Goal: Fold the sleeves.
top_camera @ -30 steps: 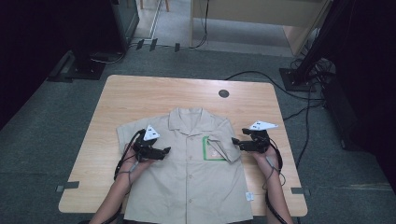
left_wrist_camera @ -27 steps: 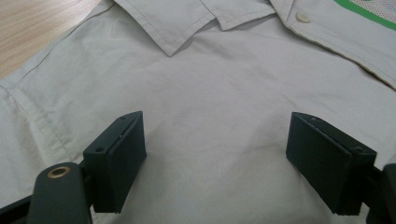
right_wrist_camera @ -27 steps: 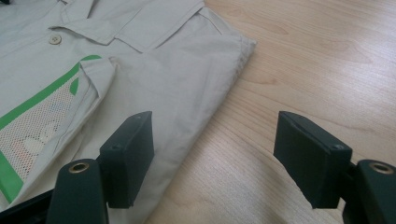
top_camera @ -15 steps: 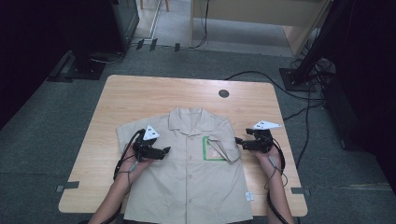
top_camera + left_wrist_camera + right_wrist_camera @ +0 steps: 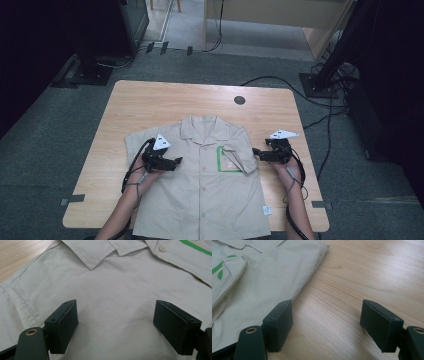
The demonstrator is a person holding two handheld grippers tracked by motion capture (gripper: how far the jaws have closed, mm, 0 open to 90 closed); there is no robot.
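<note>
The shirt (image 5: 205,185) is lying buttoned on the desk (image 5: 150,100) with its right sleeve (image 5: 240,156) tucked in, most folding seemingly remaining, both tongs (image 5: 176,161) (image 5: 256,151) gaping empty.

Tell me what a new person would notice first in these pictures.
A beige shirt lies flat on the near half of the wooden table, collar away from the person. Its green-edged pocket stands out. One gripper sits at each side, left gripper over the cloth and right gripper beside the folded sleeve.

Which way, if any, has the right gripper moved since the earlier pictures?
No. The right gripper sits at the same spot beside the shirt's folded sleeve, judged against the table's right edge.
</note>
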